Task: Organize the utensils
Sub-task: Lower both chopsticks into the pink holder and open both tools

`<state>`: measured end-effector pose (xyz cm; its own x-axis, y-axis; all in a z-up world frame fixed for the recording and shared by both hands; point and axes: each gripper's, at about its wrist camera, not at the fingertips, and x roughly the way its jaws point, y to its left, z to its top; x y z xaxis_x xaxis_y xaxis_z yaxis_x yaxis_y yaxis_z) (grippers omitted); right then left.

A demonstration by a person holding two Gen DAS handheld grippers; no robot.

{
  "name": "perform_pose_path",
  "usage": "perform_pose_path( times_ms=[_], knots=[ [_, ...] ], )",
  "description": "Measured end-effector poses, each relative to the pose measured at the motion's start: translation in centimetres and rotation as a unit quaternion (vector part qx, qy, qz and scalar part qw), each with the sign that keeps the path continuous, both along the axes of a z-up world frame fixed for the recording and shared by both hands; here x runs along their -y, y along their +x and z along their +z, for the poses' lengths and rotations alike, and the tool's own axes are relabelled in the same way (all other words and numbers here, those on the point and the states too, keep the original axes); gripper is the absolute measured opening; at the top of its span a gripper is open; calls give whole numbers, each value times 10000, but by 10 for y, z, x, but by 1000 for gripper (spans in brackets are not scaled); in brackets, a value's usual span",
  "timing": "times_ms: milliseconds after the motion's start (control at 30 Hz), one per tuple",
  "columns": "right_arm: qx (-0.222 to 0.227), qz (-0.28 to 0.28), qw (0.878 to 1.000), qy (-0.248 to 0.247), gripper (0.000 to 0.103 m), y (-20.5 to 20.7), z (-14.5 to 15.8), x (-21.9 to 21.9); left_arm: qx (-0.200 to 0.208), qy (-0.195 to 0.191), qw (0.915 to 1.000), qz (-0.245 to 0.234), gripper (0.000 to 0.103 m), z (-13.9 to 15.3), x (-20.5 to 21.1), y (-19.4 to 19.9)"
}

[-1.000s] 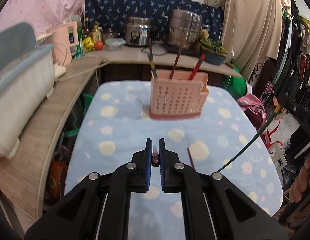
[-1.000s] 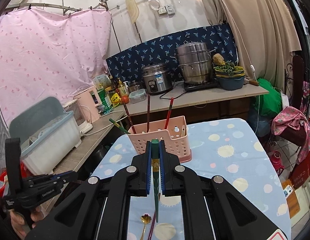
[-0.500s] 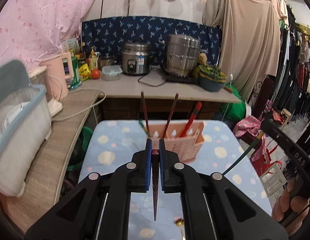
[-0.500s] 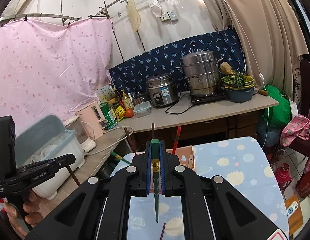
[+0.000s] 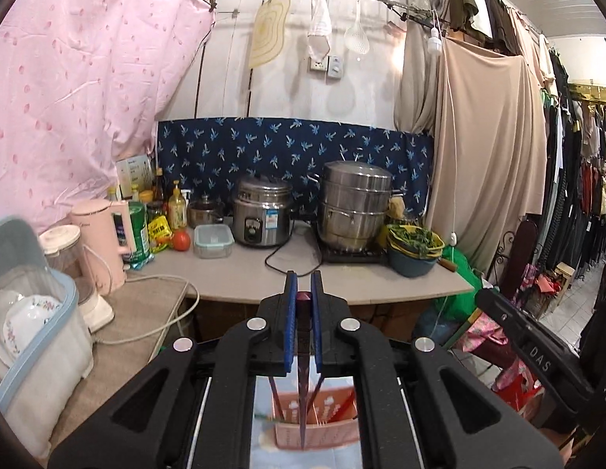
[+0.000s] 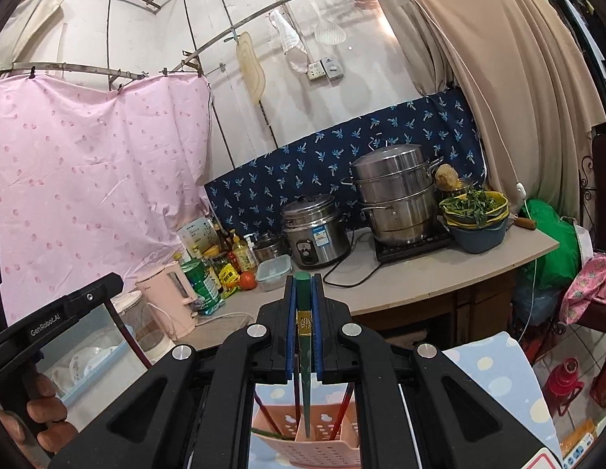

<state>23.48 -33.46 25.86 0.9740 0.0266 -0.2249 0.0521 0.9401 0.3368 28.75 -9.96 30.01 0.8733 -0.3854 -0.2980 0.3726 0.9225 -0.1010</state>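
My left gripper [image 5: 302, 293] is shut on a dark maroon chopstick [image 5: 303, 383] that hangs point down, its tip over the pink perforated utensil holder [image 5: 326, 422]. My right gripper [image 6: 303, 293] is shut on a dark green chopstick [image 6: 304, 371], held upright with its tip down inside the pink holder [image 6: 322, 445]. Several chopsticks stand in the holder, among them a red one [image 6: 342, 410]. The holder stands on a table with a blue dotted cloth [image 6: 498, 375]. The left gripper and the hand on it show at the left edge of the right wrist view [image 6: 49, 324].
Behind the table a counter [image 5: 342, 281] carries a rice cooker [image 5: 262, 215], a steel steamer pot [image 5: 355, 205], bowls of greens [image 5: 414, 246], bottles and a pink kettle [image 5: 103, 242]. A blue-rimmed dish box [image 5: 33, 336] stands left. Clothes hang on the right.
Both grippers have lifted and tilted up, so the chopsticks now hang vertically above the holder. The green chopstick's tip has come down into the holder.
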Motion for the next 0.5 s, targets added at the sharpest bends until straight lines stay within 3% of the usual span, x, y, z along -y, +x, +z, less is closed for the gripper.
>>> perform_pose_path(
  times_ms=[233, 500],
  knots=[
    [-390, 44, 9992, -45, 7, 37, -33, -2, -120, 120, 9998, 85, 7, -23, 16, 37],
    [-855, 136, 9962, -51, 7, 59, -77, -4, -692, 181, 9974, 104, 7, -76, 17, 69]
  ],
)
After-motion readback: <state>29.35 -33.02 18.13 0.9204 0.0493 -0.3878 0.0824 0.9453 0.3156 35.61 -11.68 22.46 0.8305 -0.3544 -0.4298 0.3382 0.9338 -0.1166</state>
